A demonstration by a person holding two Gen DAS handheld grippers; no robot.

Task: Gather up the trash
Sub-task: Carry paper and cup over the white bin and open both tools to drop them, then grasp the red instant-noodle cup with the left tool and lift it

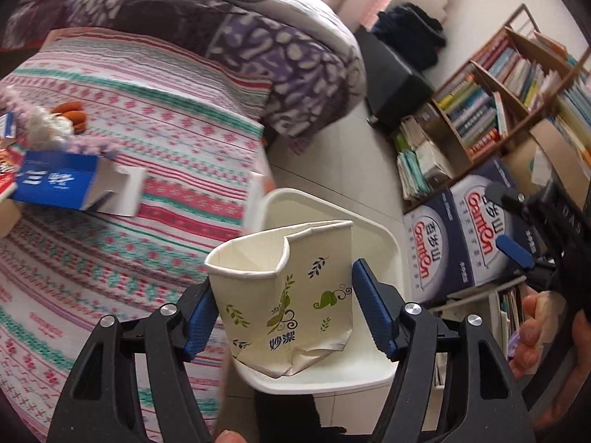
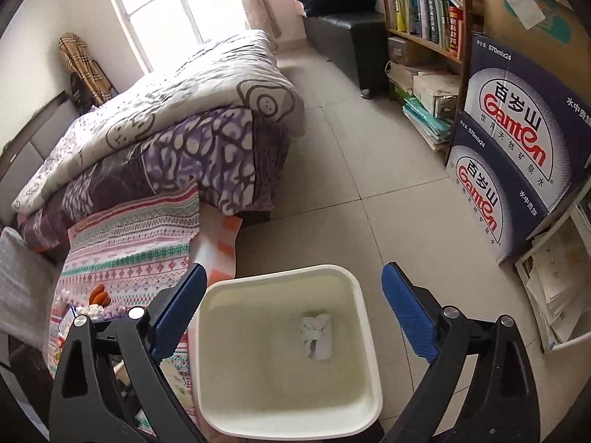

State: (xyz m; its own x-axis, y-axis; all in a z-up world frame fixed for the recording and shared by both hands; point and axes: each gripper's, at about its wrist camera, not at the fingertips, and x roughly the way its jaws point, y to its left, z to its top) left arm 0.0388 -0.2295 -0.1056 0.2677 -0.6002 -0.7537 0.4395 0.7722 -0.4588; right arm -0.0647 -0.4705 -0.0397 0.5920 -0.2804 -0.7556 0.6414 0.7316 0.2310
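Observation:
In the left wrist view, my left gripper (image 1: 284, 306) is shut on a crumpled white paper cup (image 1: 288, 295) with green leaf print, held above the white trash bin (image 1: 384, 236) beside the bed. My right gripper (image 1: 513, 221) shows at the right edge of that view, held by a hand. In the right wrist view, my right gripper (image 2: 291, 313) is open and empty above the white bin (image 2: 365, 332), which holds a crumpled grey-white scrap (image 2: 317, 336). A blue and white carton (image 1: 70, 184) lies on the striped bedsheet.
The bed (image 1: 147, 140) with a patterned sheet and folded purple quilt (image 2: 177, 118) is at the left. A soft toy (image 1: 48, 125) lies on it. Ganten water boxes (image 2: 517, 140), a bookshelf (image 2: 421, 7) and a black stool (image 2: 347, 37) line the right side. Tiled floor (image 2: 332, 184) lies between.

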